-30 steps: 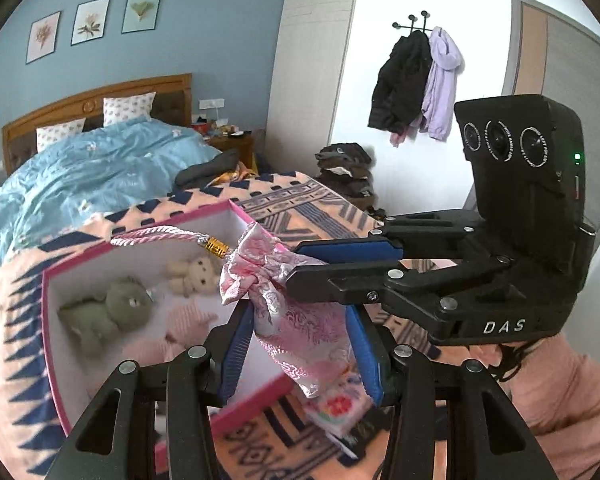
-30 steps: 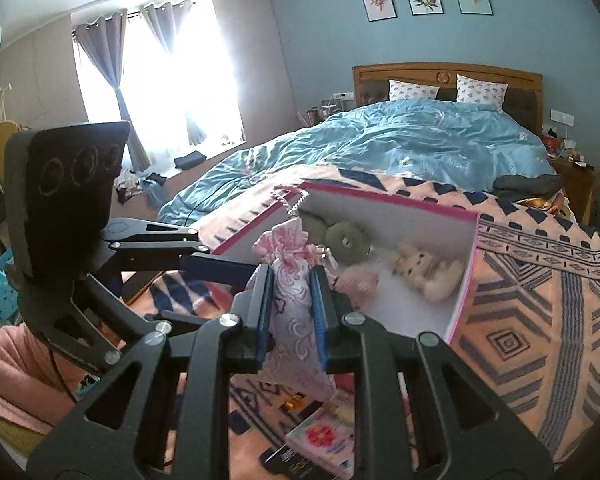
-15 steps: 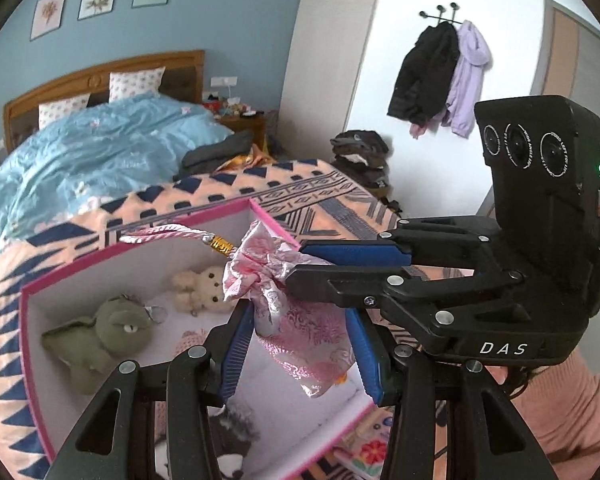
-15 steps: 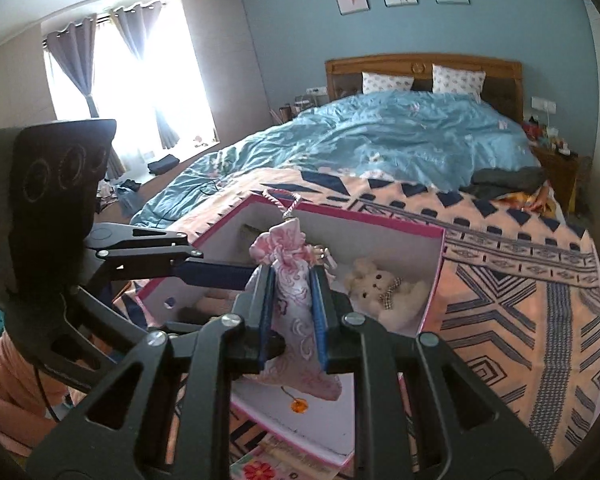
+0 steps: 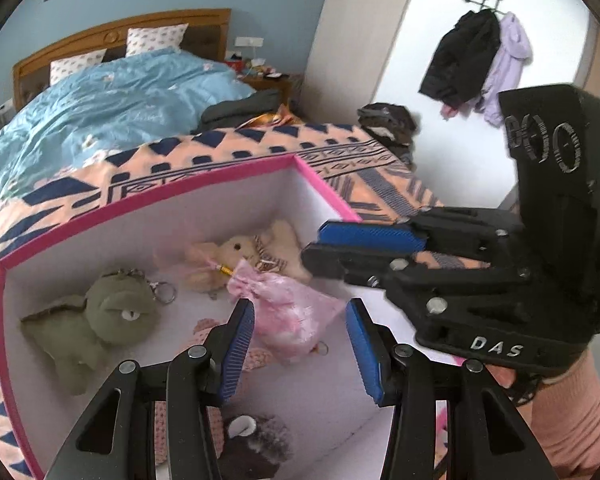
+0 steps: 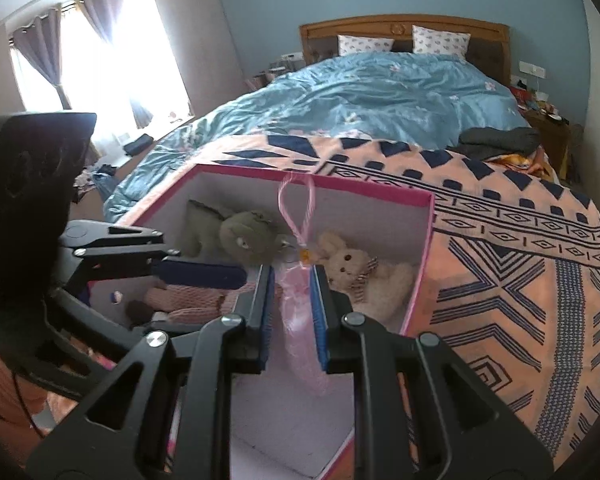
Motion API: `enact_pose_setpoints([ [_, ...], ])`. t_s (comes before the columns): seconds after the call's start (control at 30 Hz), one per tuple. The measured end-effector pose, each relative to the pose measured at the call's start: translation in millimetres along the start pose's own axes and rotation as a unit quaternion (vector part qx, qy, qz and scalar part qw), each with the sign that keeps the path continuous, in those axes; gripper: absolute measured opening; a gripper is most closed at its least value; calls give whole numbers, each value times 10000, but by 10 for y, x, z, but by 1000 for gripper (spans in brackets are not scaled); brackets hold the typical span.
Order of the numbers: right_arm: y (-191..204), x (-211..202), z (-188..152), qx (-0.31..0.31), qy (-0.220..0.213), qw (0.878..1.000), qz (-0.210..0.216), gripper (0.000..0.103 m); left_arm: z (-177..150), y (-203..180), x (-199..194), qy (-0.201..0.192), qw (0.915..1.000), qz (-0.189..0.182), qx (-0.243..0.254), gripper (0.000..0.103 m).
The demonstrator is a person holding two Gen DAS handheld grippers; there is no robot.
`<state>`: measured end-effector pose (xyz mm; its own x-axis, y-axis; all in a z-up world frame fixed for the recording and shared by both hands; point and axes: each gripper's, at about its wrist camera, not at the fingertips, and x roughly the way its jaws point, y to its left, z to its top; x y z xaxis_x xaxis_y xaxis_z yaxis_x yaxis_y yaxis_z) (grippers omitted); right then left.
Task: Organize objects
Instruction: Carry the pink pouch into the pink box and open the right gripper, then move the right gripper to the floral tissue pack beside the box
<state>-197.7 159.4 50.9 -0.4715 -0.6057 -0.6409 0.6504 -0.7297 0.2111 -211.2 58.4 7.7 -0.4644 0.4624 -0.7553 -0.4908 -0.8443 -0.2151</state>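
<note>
**Grippers over the box: release hazards**

Grippers first. We read the left gripper (image 5: pixel 300 344) as spread wide, its pads on either side of the pink pouch (image 5: pixel 288 316) without touching it. The right gripper (image 6: pixel 292 312) has its pads close together with the pouch in line between them. We cannot tell whether it clamps the fabric, because the pouch is blurred in both views.

Hazards, by item:

1. Pink-rimmed box (image 5: pixel 140 196): both grippers hang above its open interior. We judge that a careless withdrawal could knock its near wall and shift it.
2. Green plush (image 5: pixel 100 320) and cream rabbit (image 5: pixel 236 252), inside the box: the pouch may land on them and roll.
3. Pouch, above the box floor: if it is half-pinched, pulling away could drag it out.
4. Cord loop (image 6: pixel 296 204), near the far rim: it could snag a finger.
</note>
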Motion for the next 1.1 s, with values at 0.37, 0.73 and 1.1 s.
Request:
enact_pose_setpoints([
  [0.37,112,-263,-63,7,-317,9993,184,39,-123,-15,-234,-349,9994,7,1,55],
  [0.73,369,-912,-396,-111,-829,9942,683,56,-519,-315,-1037,-1253,9913,-182,360,66],
  [1.1,392,-993,-1128,144,-361,9979,509,61,-1081,-679,-951,-899,9932,-462,576,66],
])
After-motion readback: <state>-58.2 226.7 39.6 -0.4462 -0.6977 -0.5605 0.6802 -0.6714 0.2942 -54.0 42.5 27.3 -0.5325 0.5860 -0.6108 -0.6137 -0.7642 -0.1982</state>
